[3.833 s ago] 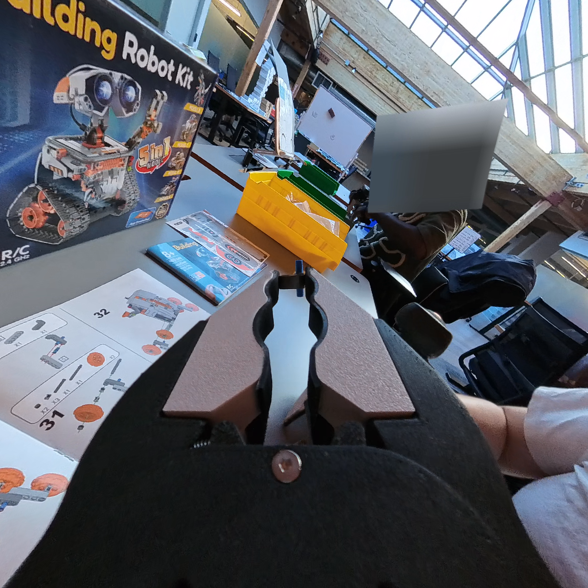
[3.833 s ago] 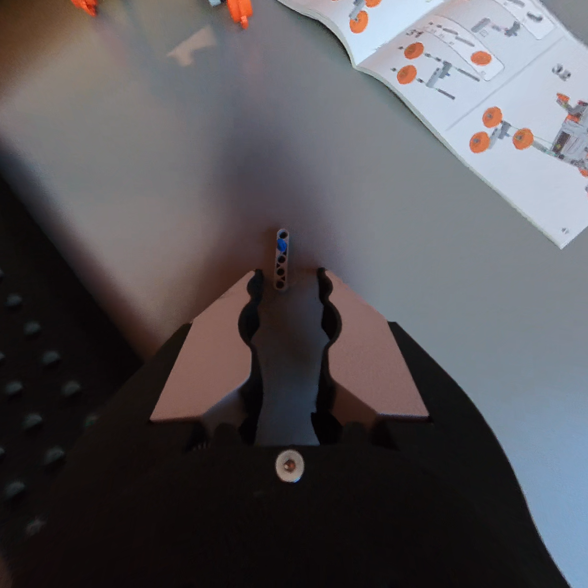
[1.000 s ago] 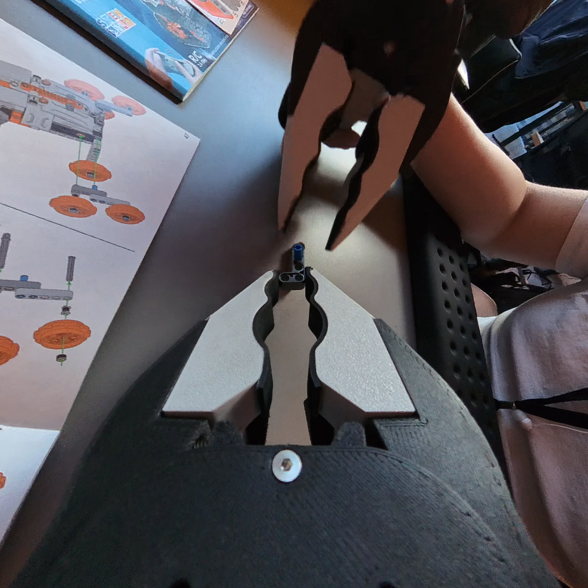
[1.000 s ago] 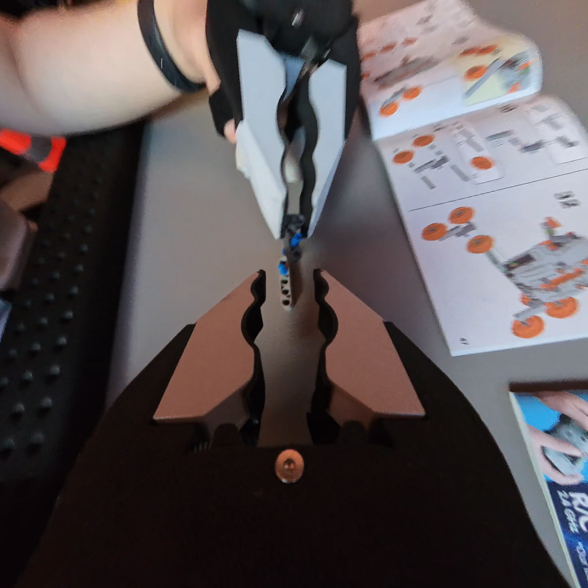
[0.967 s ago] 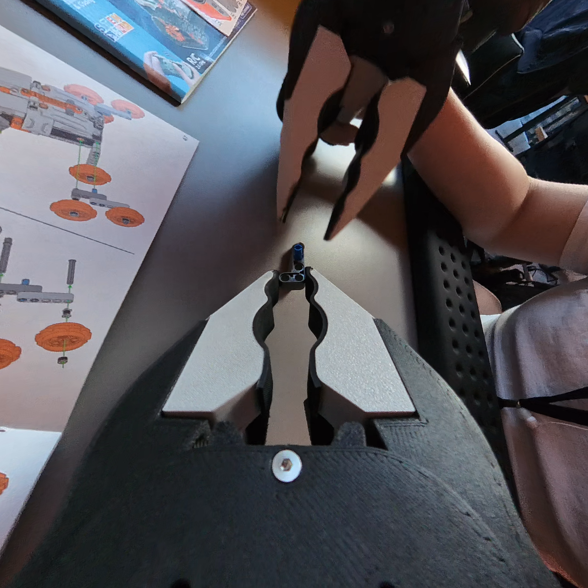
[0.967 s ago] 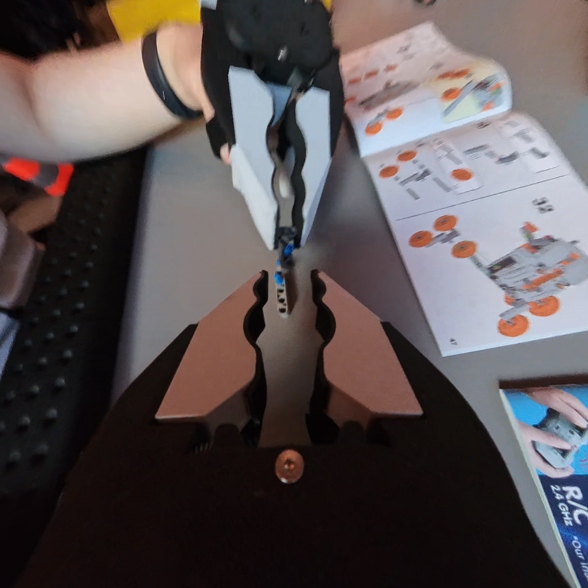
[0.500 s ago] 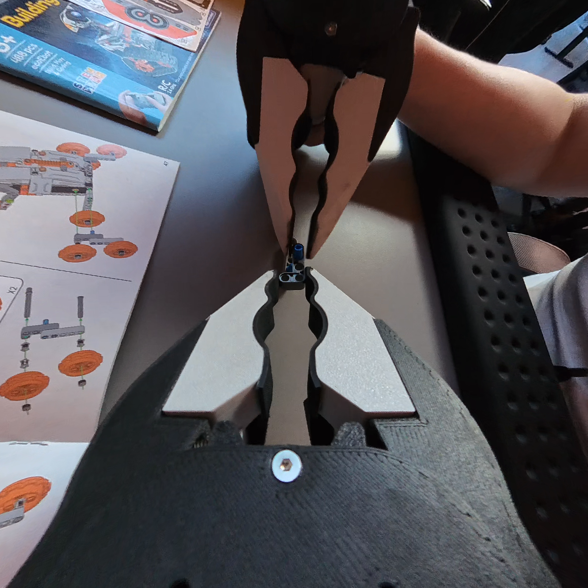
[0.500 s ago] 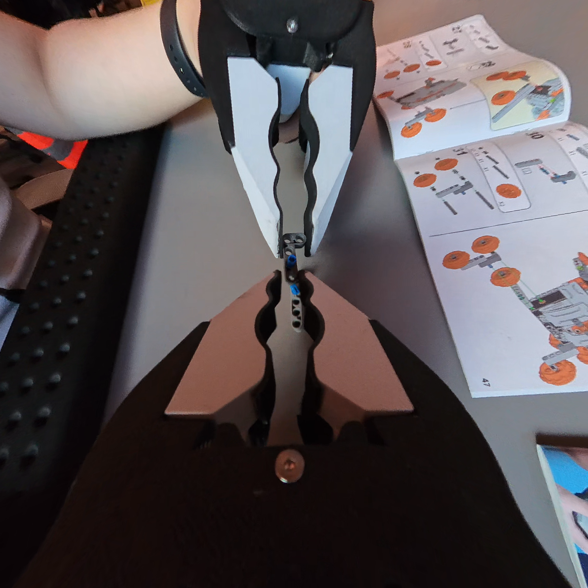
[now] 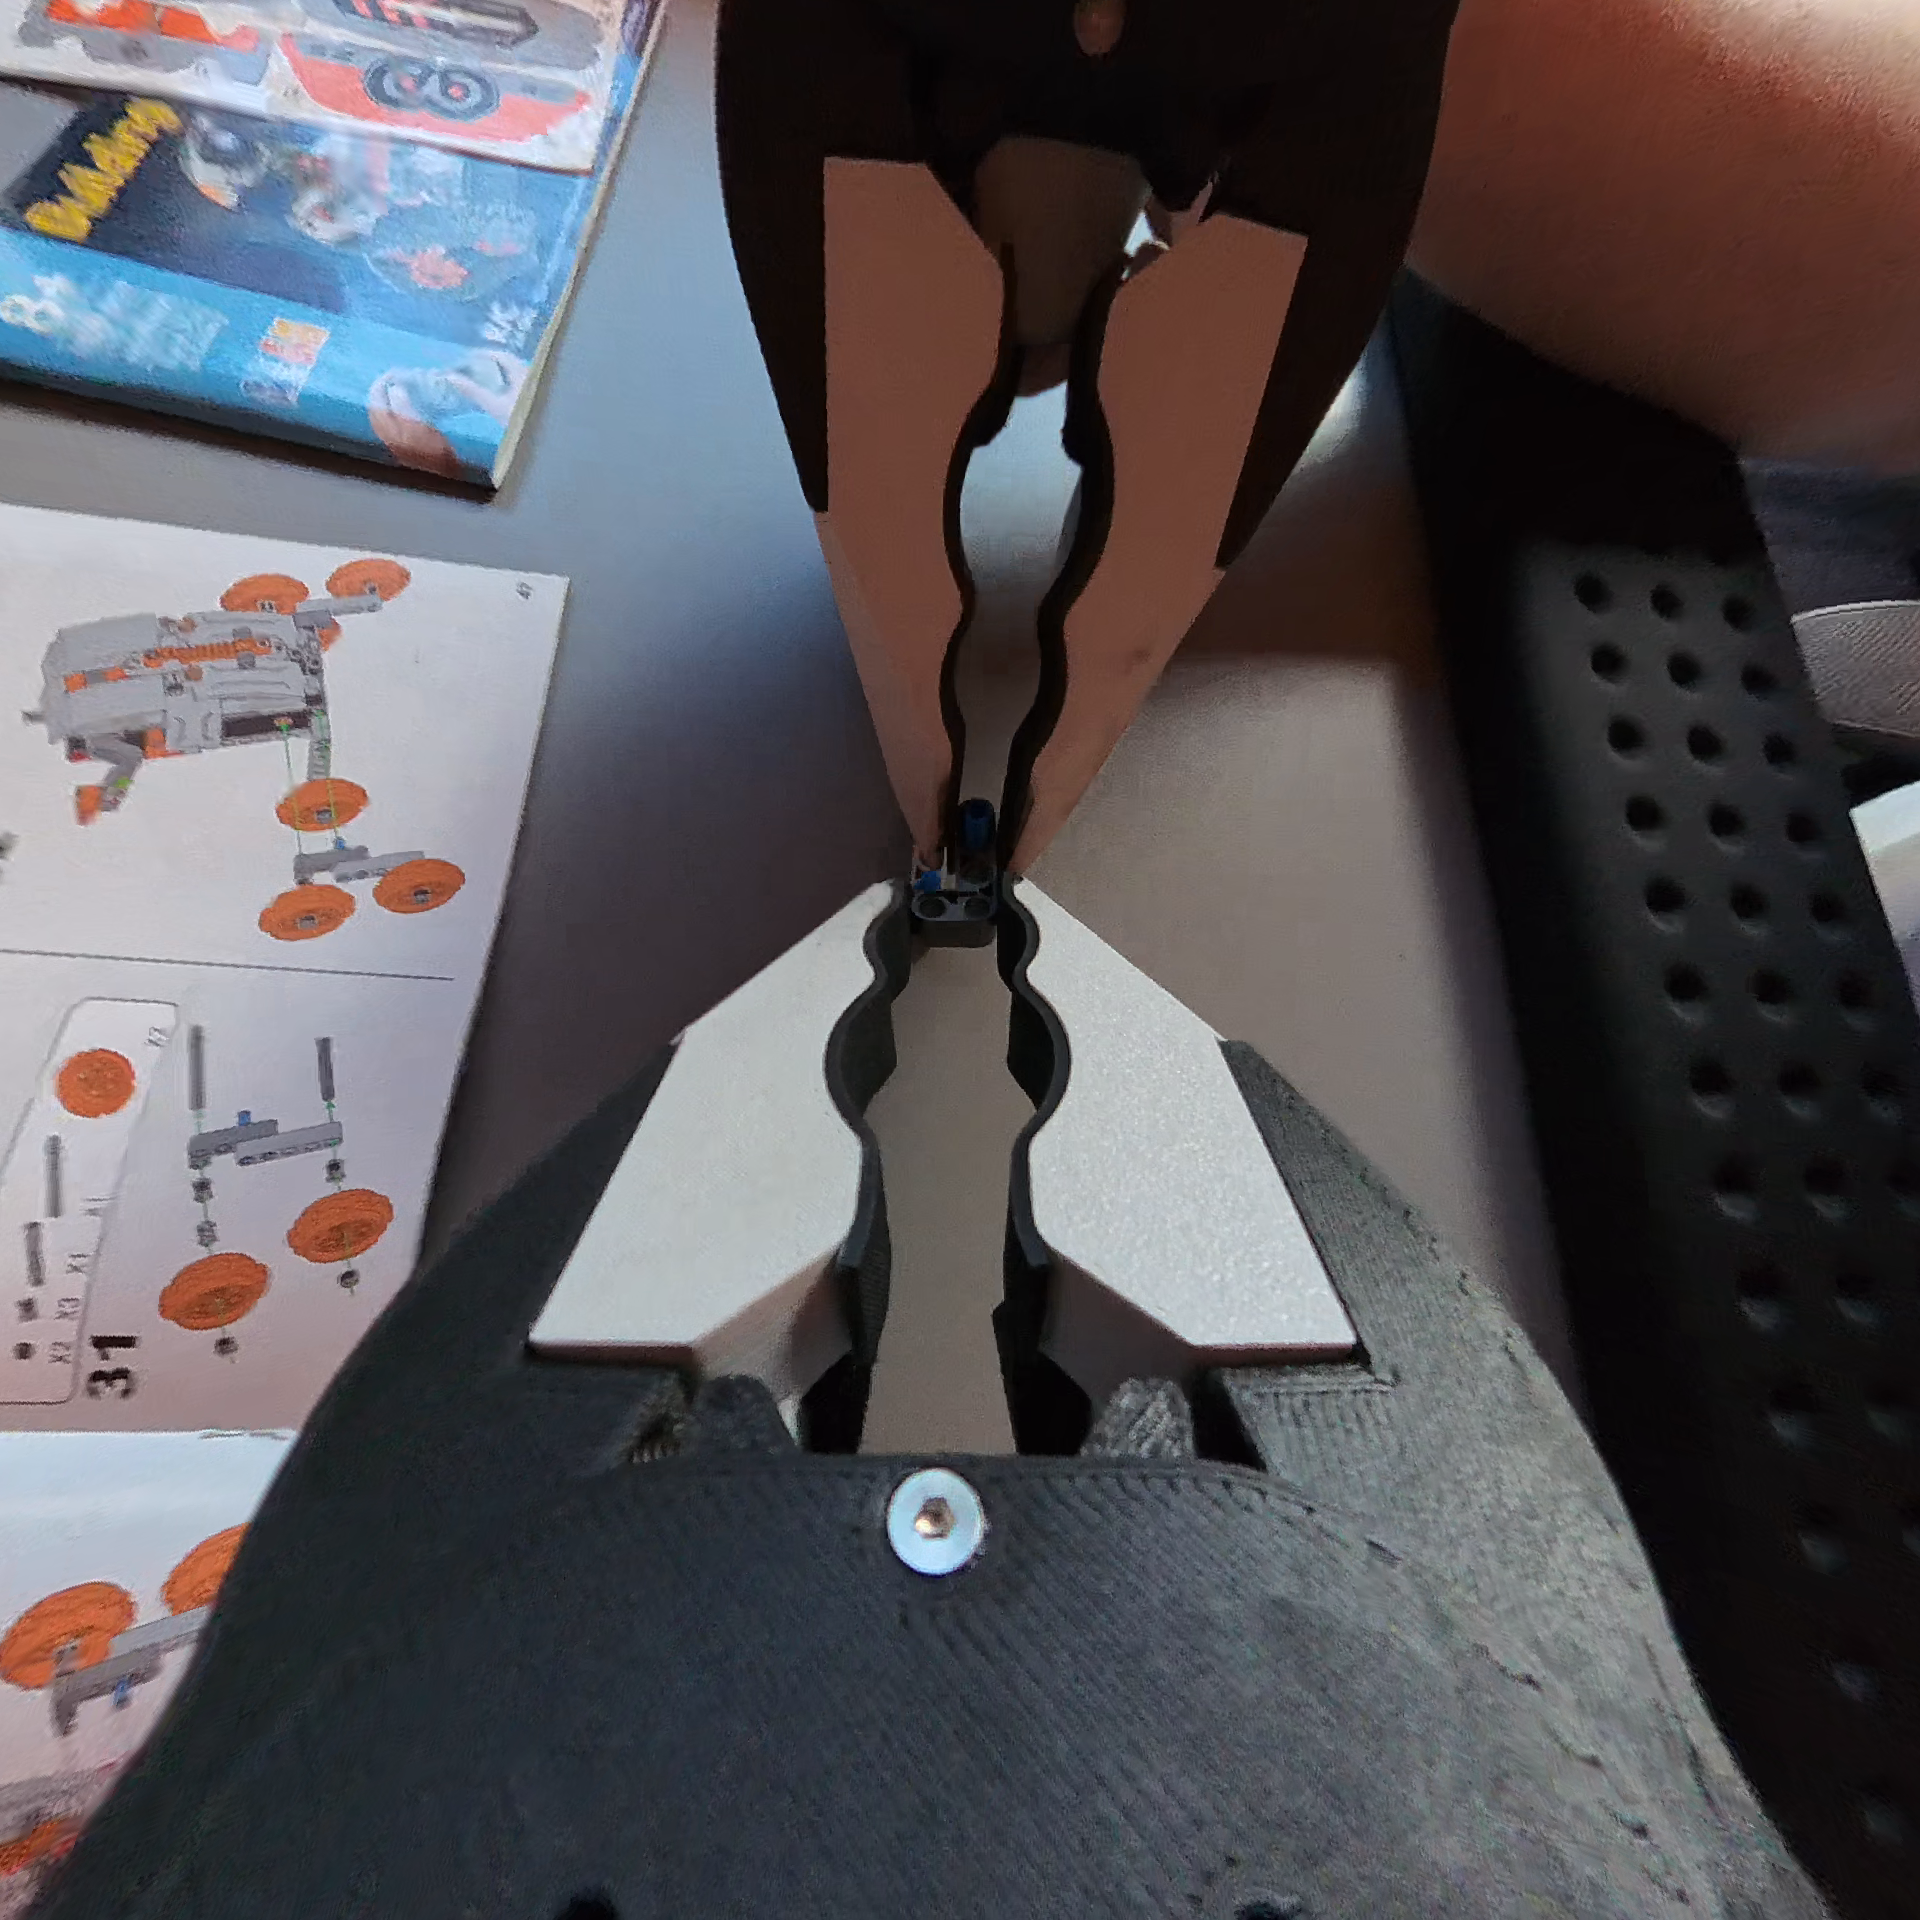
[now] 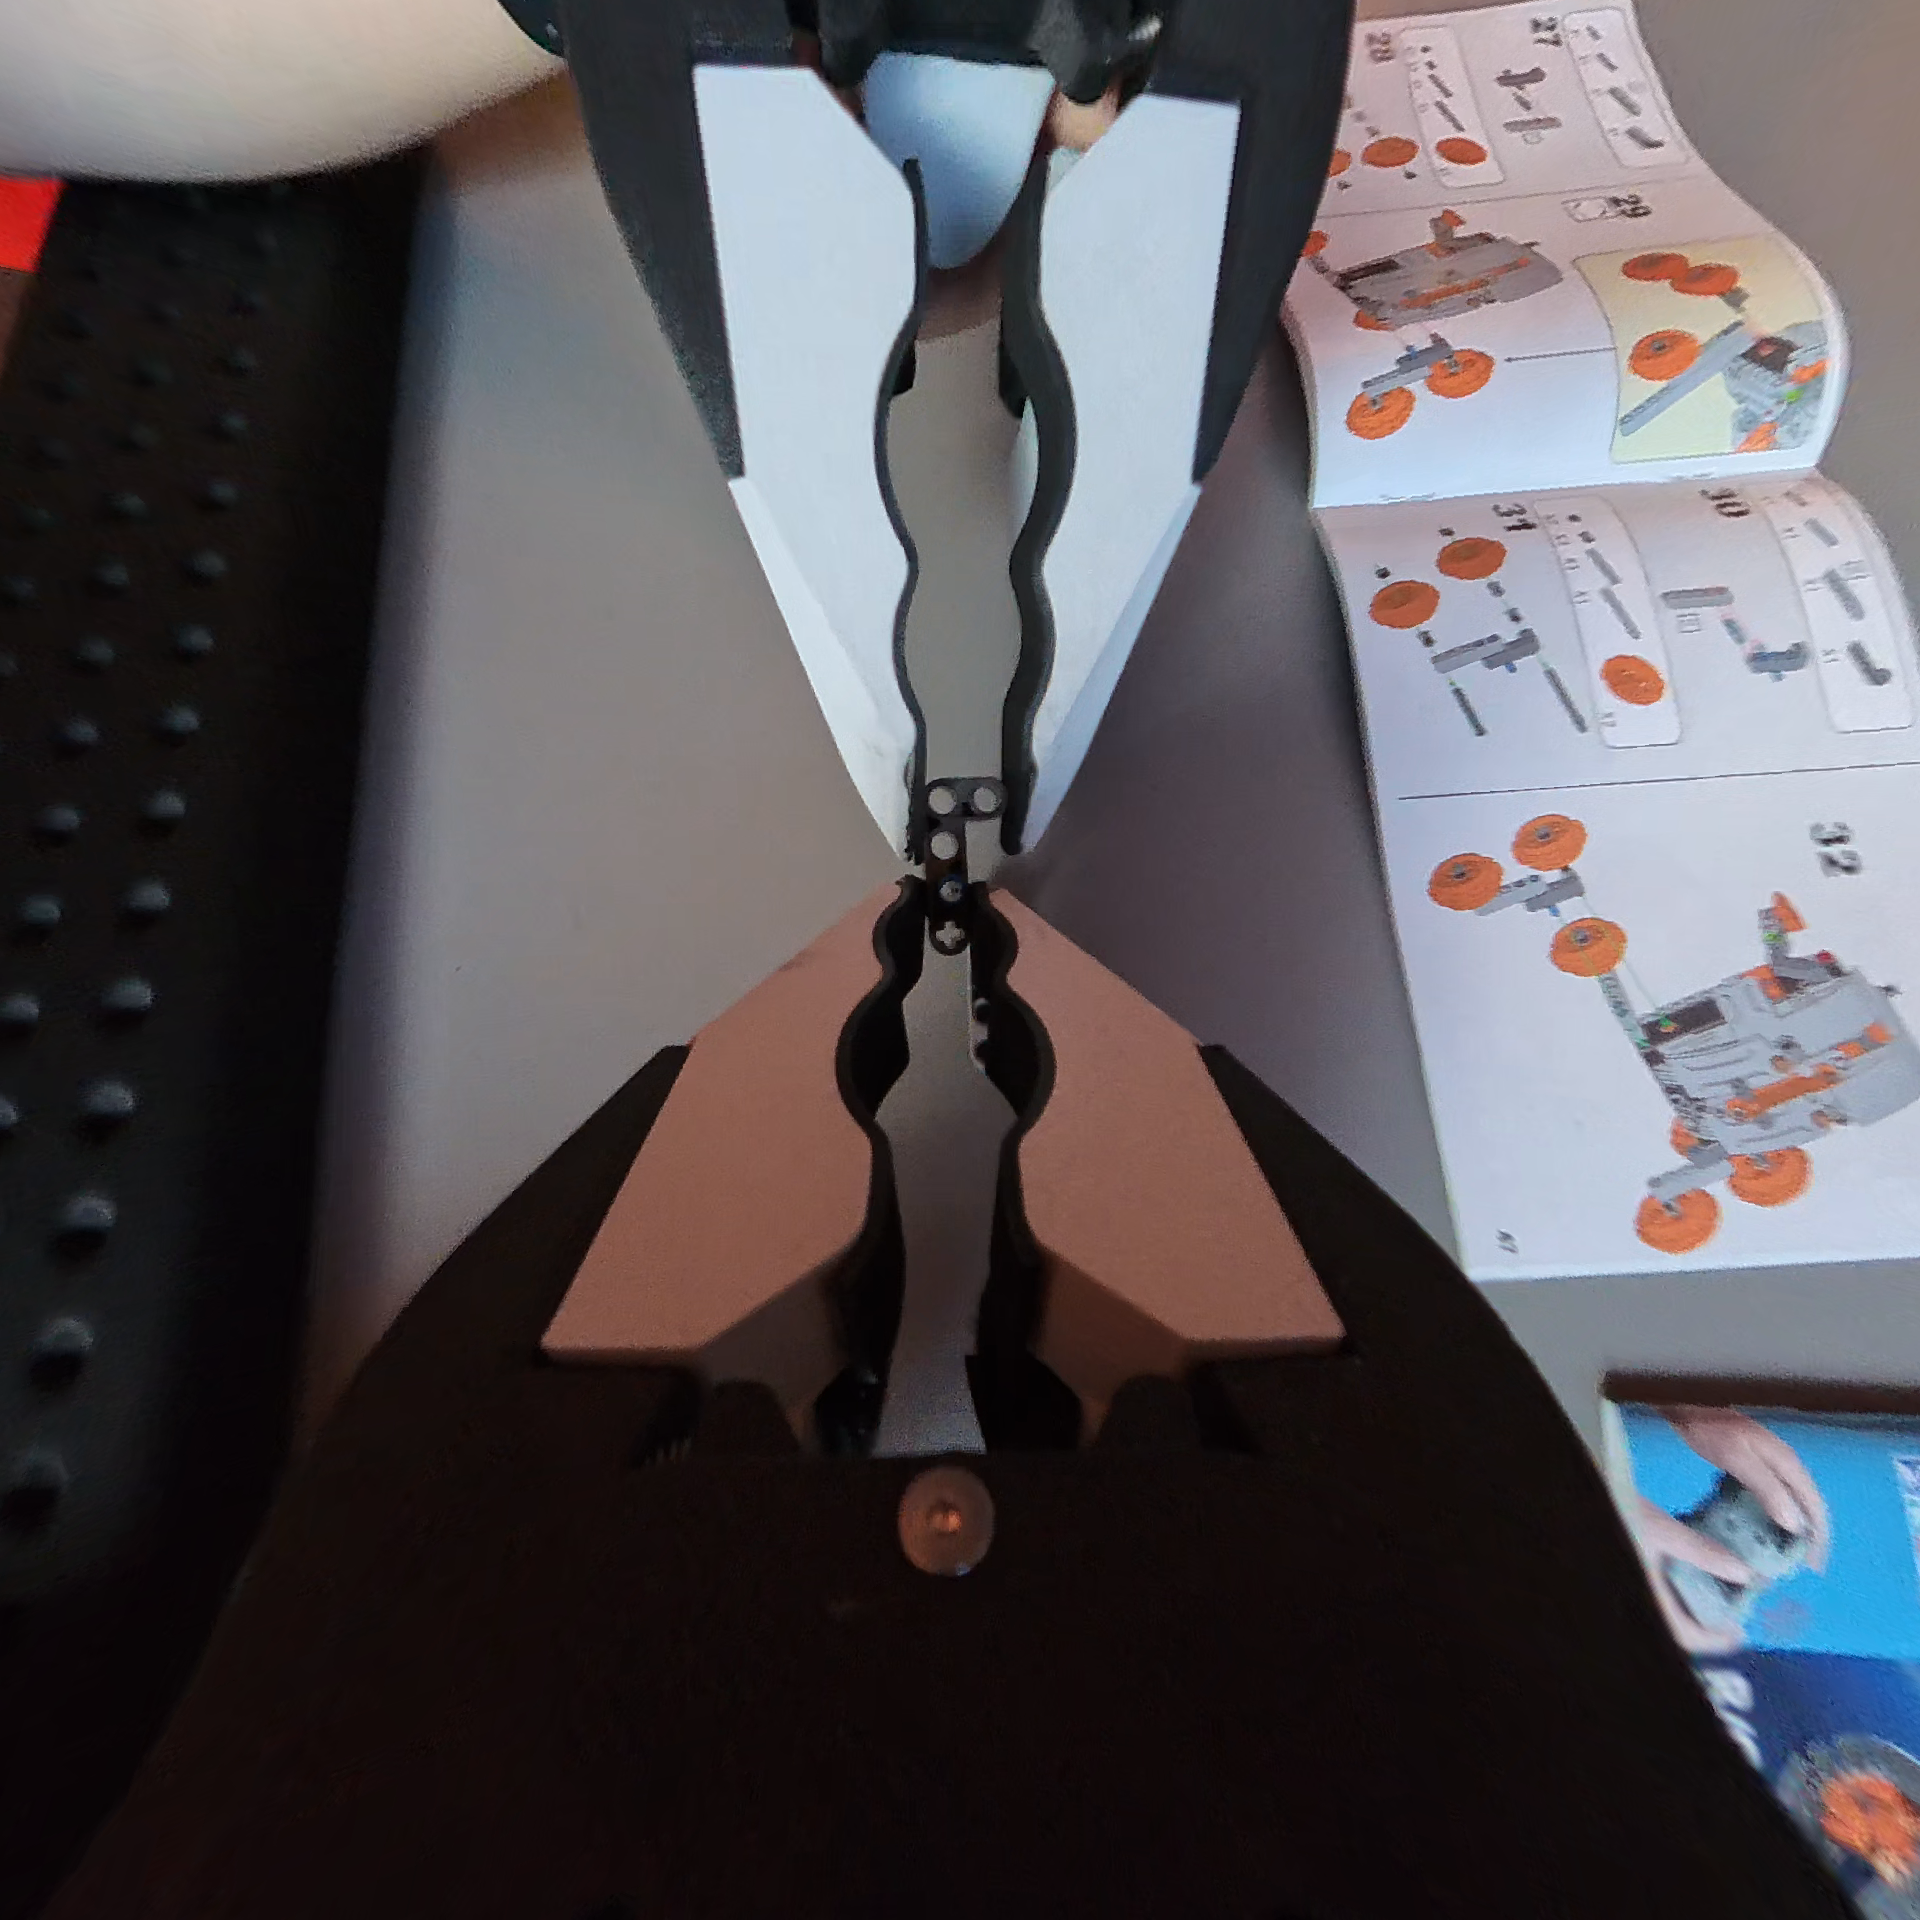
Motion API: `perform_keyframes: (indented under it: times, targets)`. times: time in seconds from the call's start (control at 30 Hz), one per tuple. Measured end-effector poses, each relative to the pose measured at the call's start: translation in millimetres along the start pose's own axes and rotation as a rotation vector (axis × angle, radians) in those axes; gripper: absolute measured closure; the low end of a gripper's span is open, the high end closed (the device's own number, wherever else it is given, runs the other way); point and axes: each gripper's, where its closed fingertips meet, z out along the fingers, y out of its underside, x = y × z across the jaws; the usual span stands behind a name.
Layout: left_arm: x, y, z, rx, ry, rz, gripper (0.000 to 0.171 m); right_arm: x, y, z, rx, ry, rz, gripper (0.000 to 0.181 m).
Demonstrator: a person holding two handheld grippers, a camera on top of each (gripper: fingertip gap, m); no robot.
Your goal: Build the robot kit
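Observation:
My left gripper (image 9: 956,894) is shut on a small black L-shaped beam (image 9: 954,909) with a blue pin (image 9: 975,821) sticking out ahead. My right gripper (image 10: 951,904) is shut on a grey holed beam (image 10: 979,1023). The two grippers meet tip to tip above the grey table (image 9: 675,675). In the right wrist view the left gripper (image 10: 961,831) comes down from the top, and the black L-shaped beam (image 10: 948,844) reaches between my right fingertips and overlaps the grey beam. In the left wrist view the right gripper (image 9: 971,847) closes around the blue pin.
An open instruction booklet (image 9: 260,831) lies left of the grippers and also shows in the right wrist view (image 10: 1610,727). A blue booklet (image 9: 260,291) lies beyond it. A black perforated chair (image 9: 1714,935) stands at the table edge. A person's forearm (image 9: 1662,208) holds the right gripper.
The right gripper closed on the grey beam, which lay on the table before. Both grippers moved together until their tips met, and the black beam now overlaps the grey one.

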Motion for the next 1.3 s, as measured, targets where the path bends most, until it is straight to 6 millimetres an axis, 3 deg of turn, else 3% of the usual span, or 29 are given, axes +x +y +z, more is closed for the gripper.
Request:
perform_keyframes:
  times: [0.07, 0.13, 0.23, 0.37, 0.7, 1.1, 1.2, 1.3]
  targets:
    - [-3, -12, -6, 0.059, -0.056, 0.015, 0.154, 6, -8, -10, 0.052, 0.036, 0.028, 0.174]
    - [-8, -25, -16, 0.147, -0.060, -0.039, 0.136, 15, -26, -28, 0.239, 0.026, 0.154, 0.175]
    - [-8, -47, -32, 0.329, 0.016, -0.113, 0.150, 19, -55, -61, 0.520, -0.073, 0.278, 0.175]
    - [-8, -73, -57, 0.533, 0.068, -0.165, 0.157, 13, -71, -79, 0.655, -0.149, 0.293, 0.175]
    - [7, -80, -53, 0.548, 0.103, -0.116, 0.164, 12, -79, -74, 0.714, -0.193, 0.319, 0.175]
    - [2, -77, -52, 0.522, 0.080, -0.125, 0.170, 14, -76, -71, 0.703, -0.199, 0.328, 0.174]
    - [3, -75, -50, 0.500, 0.079, -0.119, 0.170, 15, -76, -75, 0.705, -0.188, 0.330, 0.161]
    - [2, -74, -49, 0.494, 0.070, -0.119, 0.170, 17, -74, -78, 0.699, -0.172, 0.327, 0.161]
